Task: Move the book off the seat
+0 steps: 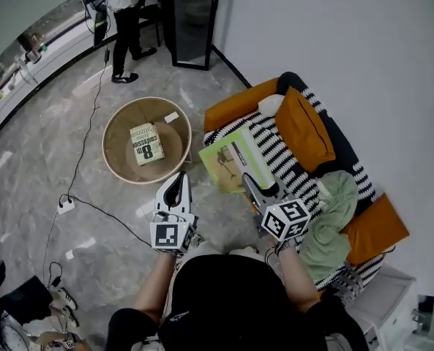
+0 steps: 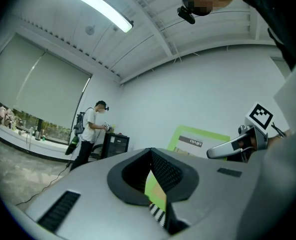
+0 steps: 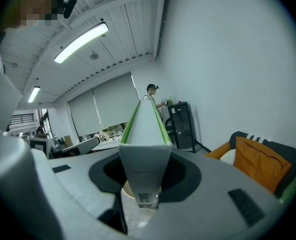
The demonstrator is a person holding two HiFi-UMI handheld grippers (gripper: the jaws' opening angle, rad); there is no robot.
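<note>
A green book (image 1: pixel 235 159) hangs tilted over the front edge of the black-and-white striped seat (image 1: pixel 293 170), with my right gripper (image 1: pixel 255 189) shut on its lower corner. In the right gripper view the book (image 3: pixel 145 129) stands edge-on between the pads, spine toward the camera. My left gripper (image 1: pixel 178 178) hovers over the floor left of the book, shut, nothing in it. In the left gripper view its jaws (image 2: pixel 151 156) meet at the tips, and the green book (image 2: pixel 200 141) shows ahead beside the right gripper.
A round wooden basket (image 1: pixel 114 134) on the floor left of the seat holds another book (image 1: pixel 147 143). Orange cushions (image 1: pixel 304 126) and a green cloth (image 1: pixel 334 218) lie on the seat. A person (image 1: pixel 121 20) stands at the back beside a black cabinet (image 1: pixel 191 20). A cable and power strip (image 1: pixel 65 205) lie on the floor.
</note>
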